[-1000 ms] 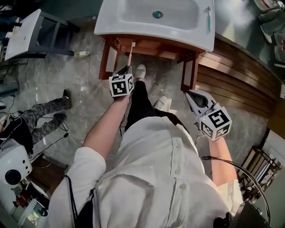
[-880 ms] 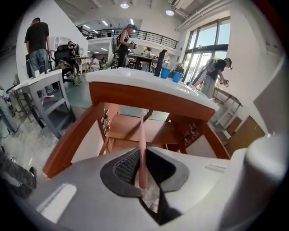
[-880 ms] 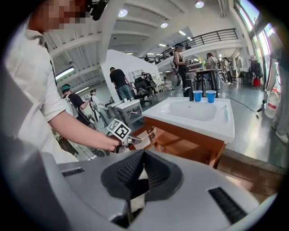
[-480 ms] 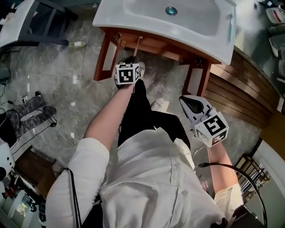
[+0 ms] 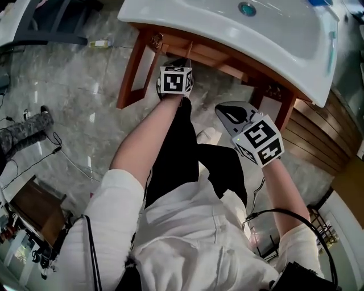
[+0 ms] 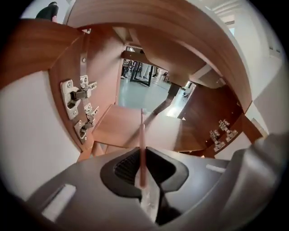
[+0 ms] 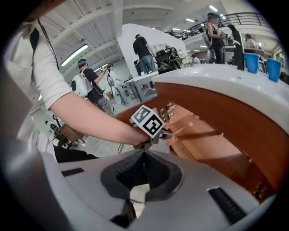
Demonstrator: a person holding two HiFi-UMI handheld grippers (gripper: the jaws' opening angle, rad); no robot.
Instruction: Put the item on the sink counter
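Now, left tool (image 6: 142,155) tight around a thin pink stick (image 6: 142,131); right tool (image 7: 143,155) closed, empty.

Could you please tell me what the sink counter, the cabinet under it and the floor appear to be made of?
Sink counter: probably glazed ceramic; it is white and smooth, with glossy highlights.
Cabinet: reddish-brown wood or wood laminate with a satin finish; faint grain lines show.
Floor: polished stone or stone-look tile, going by the grey veining and reflections.
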